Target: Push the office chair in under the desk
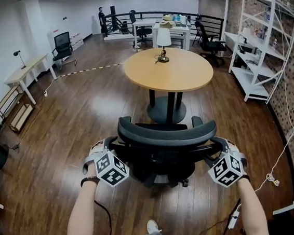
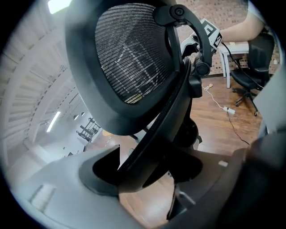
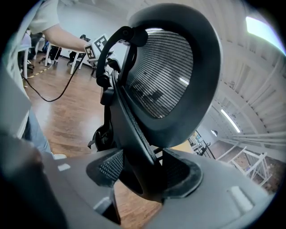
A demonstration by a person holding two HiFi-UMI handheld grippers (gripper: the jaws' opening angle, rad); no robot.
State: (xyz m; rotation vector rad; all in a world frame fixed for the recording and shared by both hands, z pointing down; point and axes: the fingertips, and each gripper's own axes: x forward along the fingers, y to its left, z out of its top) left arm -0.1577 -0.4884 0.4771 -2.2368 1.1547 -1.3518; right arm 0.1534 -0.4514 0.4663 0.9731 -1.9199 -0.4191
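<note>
Black office chair clamped by left gripper, right gripper, round desk ahead

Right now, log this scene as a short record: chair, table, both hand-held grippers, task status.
chair: black, mesh back, its back toward the person, short of the table's edge
table: round, wooden top, lamp on it
left hand-held gripper: closed on the left side of the chair's back
right hand-held gripper: closed on the right side of the chair's back
status: chair not yet pushed in under the table
</note>
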